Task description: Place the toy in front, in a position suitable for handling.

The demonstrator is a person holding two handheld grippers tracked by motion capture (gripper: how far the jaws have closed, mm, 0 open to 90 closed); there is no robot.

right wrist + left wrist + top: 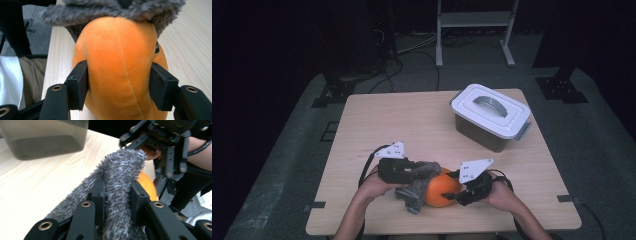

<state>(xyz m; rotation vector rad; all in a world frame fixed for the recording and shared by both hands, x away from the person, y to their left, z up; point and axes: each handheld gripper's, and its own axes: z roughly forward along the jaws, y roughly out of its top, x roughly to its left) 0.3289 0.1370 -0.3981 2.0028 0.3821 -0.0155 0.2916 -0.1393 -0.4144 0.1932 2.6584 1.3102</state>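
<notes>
Both grippers hold a two-part plush toy at the near edge of the table.

The right gripper (120,82) clamps the orange plush body (120,65); the left gripper (117,200) is closed on the grey fuzzy piece (120,170) draped over its top, seemingly mid-separation. Next likely calls for pulling the grey piece up and leftward while the right holds firm. The table (387,120) lies open ahead; the lidded bin (490,116) stands far right, well apart.
</notes>
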